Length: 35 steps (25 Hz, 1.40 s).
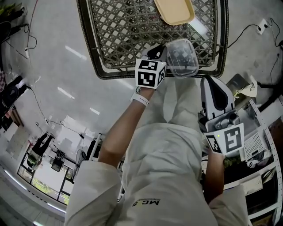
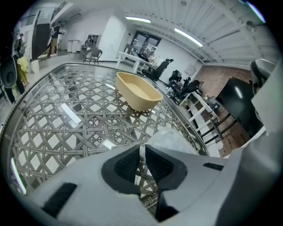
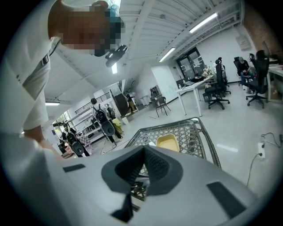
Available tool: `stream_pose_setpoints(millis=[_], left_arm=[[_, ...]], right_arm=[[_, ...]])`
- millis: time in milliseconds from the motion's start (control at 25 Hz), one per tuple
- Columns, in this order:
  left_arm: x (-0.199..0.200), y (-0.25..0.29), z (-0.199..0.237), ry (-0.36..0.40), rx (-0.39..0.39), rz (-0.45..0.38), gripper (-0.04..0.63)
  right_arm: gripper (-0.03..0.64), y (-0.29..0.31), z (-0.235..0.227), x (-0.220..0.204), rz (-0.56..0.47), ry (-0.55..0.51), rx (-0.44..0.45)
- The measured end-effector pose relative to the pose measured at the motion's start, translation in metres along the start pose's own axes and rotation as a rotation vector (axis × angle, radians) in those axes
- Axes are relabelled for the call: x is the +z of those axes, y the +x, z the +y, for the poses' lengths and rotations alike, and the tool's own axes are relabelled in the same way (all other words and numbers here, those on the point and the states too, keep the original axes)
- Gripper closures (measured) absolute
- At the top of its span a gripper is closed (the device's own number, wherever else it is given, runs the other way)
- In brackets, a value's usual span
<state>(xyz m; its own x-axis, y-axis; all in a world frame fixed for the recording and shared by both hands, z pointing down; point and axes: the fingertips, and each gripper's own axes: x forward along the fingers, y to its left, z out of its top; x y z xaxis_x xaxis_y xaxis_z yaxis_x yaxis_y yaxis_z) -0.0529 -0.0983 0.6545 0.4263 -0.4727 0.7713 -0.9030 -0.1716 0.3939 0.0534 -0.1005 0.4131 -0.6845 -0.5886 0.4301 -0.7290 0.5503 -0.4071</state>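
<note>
Left gripper view shows left claw [image 2: 142, 150] seemingly clamped on clear container [image 2: 173, 139], bulging ahead-right; right claw [image 3: 143, 149] together.

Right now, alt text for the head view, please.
The left gripper pinches the rim of a clear container at the near edge of a lattice table, a tan tub beyond it. The right gripper hangs shut off the table.

The tray [image 1: 174, 11] lies on the far part of the desk [image 1: 110, 39]. The clear container [image 1: 181, 57] is at the desk's near edge, partly over its rim. It is just right of the left tongs [image 1: 155, 51], which pinch its wall. The right tongs [image 1: 211, 84] are off the desk, nearer the person. A shelf rack [image 1: 261, 145] stands to their right.
</note>
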Motion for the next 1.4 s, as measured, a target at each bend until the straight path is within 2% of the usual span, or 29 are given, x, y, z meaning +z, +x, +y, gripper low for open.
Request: stream_pose_setpoints(millis=[160,440,880,1160,1400], left_arm=[[0.000,-0.002,-0.004,0.015,0.007,-0.002,0.555],[-0.004,-0.003,-0.005,-0.030,0.014,-0.028,0.571],[0.026,-0.036,-0.025,0.000,-0.024,-0.090,0.571],[0.057,-0.078,-0.049,0.071,-0.037,-0.166,0.571],[0.096,-0.127,-0.072,0.185,-0.036,-0.264,0.571]], right_arm=[[0.600,-0.005,-0.001,0.000,-0.002,0.001,-0.007],[0.600,-0.008,0.002,-0.004,-0.013,-0.002,-0.012],[0.600,-0.017,0.011,0.021,-0.058,-0.033,-0.018],[0.600,-0.030,0.019,0.048,-0.105,-0.072,-0.014],[0.600,-0.041,0.030,0.081,-0.156,-0.124,-0.005]])
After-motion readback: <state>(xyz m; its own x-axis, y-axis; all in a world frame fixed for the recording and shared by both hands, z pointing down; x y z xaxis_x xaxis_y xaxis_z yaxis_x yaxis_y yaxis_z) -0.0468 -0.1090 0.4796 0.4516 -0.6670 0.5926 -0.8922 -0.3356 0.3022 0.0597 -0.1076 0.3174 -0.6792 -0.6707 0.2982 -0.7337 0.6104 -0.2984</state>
